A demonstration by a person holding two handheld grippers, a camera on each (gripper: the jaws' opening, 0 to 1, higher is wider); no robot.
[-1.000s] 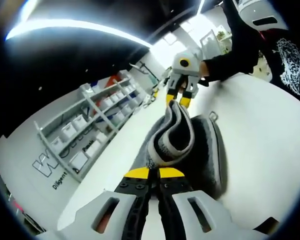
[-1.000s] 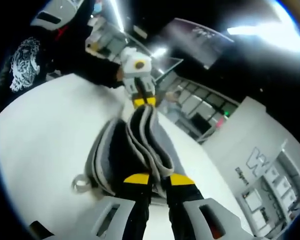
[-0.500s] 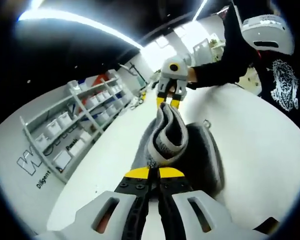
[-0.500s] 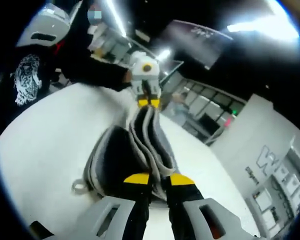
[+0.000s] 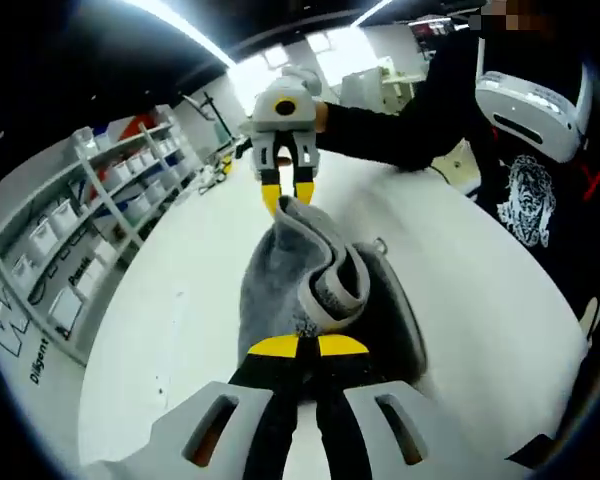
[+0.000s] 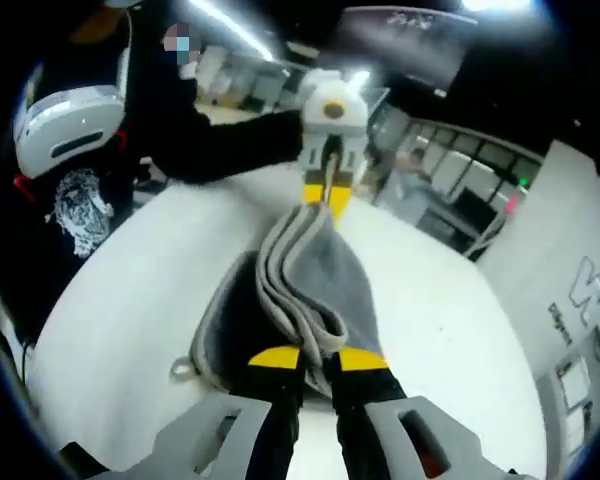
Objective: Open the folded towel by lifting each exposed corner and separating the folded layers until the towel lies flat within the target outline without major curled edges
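While the left gripper (image 5: 300,347) has its fingers clamped on one towel (image 5: 315,290) corner at 6 o'clock, the right gripper (image 5: 285,193) pinches the opposite corner at 12. Between them the towel hangs bunched, its lower folds resting on the white desk (image 5: 180,310).

In the left gripper view, the left gripper (image 5: 300,347) sits at the near end of the towel (image 5: 280,285), jaws closed on its near edge. The towel runs straight ahead from the jaws to the right gripper (image 5: 287,188), which pinches the far end. The towel's lower layers rest on the table (image 5: 170,300) beneath both tools. Ahead and to the left of the jaws stands a shelf rack (image 5: 80,200). To the right, beyond the table edge, is the person (image 5: 525,130), whose sleeve (image 5: 380,130) reaches in to the far tool.

In the right gripper view, the right gripper (image 6: 316,358) clamps the near end of the towel (image 6: 310,275), and the left gripper (image 6: 327,195) holds the far end ahead. A loop (image 6: 183,370) lies on the table (image 6: 140,290) left of the jaws. The person (image 6: 80,180) stands to the left.
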